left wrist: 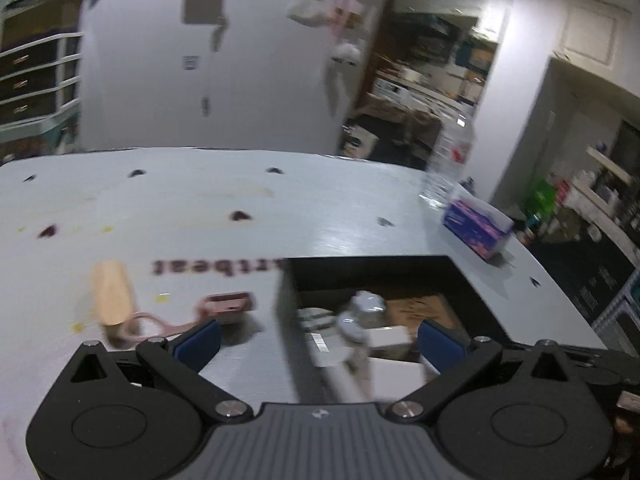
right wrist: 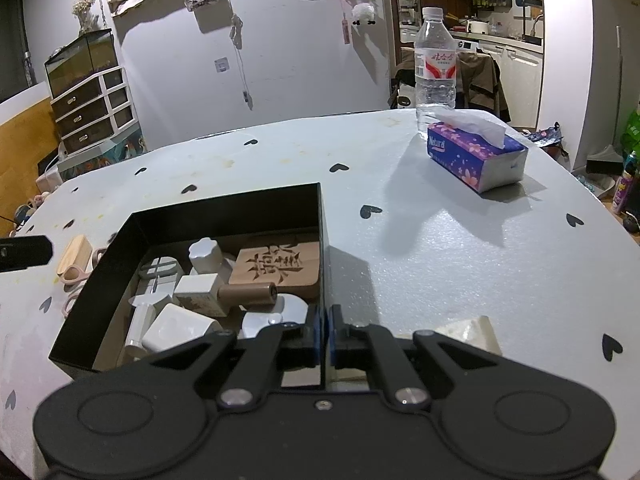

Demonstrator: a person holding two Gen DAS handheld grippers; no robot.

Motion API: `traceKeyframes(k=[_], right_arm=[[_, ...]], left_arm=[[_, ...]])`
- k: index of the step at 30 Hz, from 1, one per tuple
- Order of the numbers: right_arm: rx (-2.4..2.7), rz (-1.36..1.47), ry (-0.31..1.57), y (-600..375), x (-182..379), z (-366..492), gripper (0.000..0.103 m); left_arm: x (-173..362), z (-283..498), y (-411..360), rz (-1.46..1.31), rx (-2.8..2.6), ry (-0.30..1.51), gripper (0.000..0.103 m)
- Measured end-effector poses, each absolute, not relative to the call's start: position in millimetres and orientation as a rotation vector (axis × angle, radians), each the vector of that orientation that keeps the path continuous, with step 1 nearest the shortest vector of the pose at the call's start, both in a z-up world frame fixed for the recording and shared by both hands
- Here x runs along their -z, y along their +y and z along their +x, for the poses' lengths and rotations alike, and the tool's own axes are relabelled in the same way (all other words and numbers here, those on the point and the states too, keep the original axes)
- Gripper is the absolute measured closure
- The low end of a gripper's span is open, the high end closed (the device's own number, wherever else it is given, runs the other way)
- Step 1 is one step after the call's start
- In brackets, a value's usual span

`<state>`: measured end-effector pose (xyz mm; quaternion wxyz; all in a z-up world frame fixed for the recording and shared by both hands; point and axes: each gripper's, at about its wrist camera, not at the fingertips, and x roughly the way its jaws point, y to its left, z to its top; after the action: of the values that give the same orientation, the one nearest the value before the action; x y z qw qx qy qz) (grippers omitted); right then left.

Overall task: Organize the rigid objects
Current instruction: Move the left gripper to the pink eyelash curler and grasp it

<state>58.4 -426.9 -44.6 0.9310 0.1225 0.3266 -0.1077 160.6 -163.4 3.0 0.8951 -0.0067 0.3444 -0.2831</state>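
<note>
A black open box [right wrist: 224, 206] sits on the pale table and holds several white blocks, a carved wooden block [right wrist: 278, 266] and a brown cylinder [right wrist: 248, 294]. My right gripper [right wrist: 323, 334] is shut on the box's right wall. My left gripper [left wrist: 318, 340] is open and empty above the box's left wall [left wrist: 286, 312]; the view is blurred. Left of the box lie a wooden block [left wrist: 110, 292], pink scissors [left wrist: 144, 326] and a small pink piece [left wrist: 228, 304]. The wooden block also shows in the right wrist view [right wrist: 74, 254].
A purple tissue pack [right wrist: 476, 156] and a water bottle [right wrist: 434, 68] stand at the table's far right. A pale flat piece [right wrist: 470, 334] lies just right of my right gripper. Drawers stand beyond the far left edge.
</note>
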Motion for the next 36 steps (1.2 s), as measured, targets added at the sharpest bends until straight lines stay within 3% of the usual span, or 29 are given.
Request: traceKeyframes(k=[8,19,27,30,36], right_arm=[[0.221,0.251,0.669,-426,45,58,0.099],[0.225,0.249,0.674,-426,45,59,0.099],[0.225,0.251,0.678,-426,47,61,0.099],[0.227,0.251,0.682,-426,48,63,0.098],[0.228,0.256,0.687,-427,49,65,0.098]], left_arm=[[14,173,-122,0.017,0.446,0.661,0.000],[57,196,-130,0.247,0.407,0.597,0.002],[80,218,-153,0.363,0.472,0.601,0.016],[83,224,-160,0.399,0.490,0.592,0.026],[83,233,-163,0.369,0.527,0.614,0.061]])
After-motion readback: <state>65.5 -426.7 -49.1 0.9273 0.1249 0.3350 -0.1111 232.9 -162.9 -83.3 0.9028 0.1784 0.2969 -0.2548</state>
